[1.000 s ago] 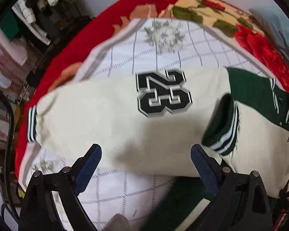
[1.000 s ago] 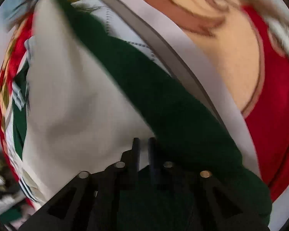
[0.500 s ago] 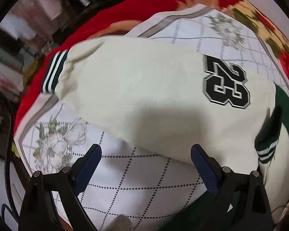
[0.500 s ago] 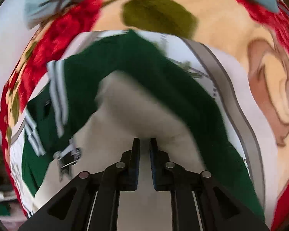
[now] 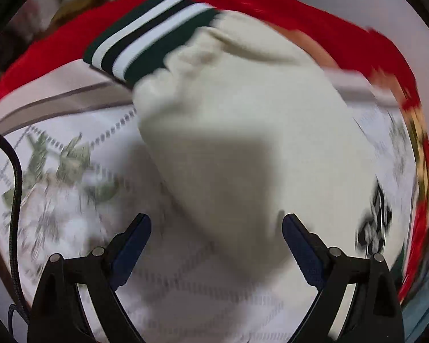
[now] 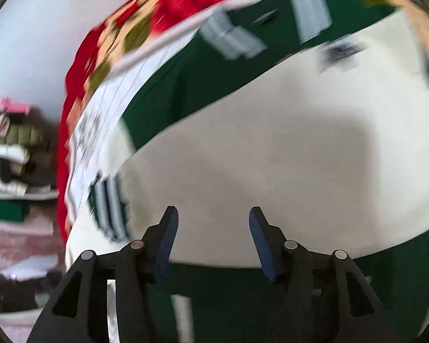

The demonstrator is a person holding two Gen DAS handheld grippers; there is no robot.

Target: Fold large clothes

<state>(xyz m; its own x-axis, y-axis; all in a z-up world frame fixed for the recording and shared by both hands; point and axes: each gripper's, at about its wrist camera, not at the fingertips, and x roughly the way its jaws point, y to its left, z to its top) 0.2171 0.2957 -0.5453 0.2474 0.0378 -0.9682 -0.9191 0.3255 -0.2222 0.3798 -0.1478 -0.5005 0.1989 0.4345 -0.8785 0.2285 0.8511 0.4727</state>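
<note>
A cream and dark green varsity jacket lies on a bed. In the left wrist view its cream sleeve [image 5: 237,131] runs away from me to a green-and-white striped cuff [image 5: 148,45]; a black "23" patch [image 5: 374,228] shows at the right, blurred. My left gripper [image 5: 216,225] is open and empty just above the sleeve. In the right wrist view the cream folded sleeve [image 6: 271,157] lies across the green body [image 6: 203,80], with a striped cuff [image 6: 108,205] at the left. My right gripper [image 6: 213,214] is open and empty over the cream cloth.
The jacket rests on a white quilted sheet with flower prints [image 5: 57,188] over a red floral blanket [image 5: 329,31]. A black cable [image 5: 15,200] hangs at the left. Stacked folded clothes [image 6: 11,171] stand beyond the bed's left side.
My right gripper was shut on the jacket cloth and has opened, letting it go. My left gripper has swung left along the cream sleeve toward the striped cuff, staying open.
</note>
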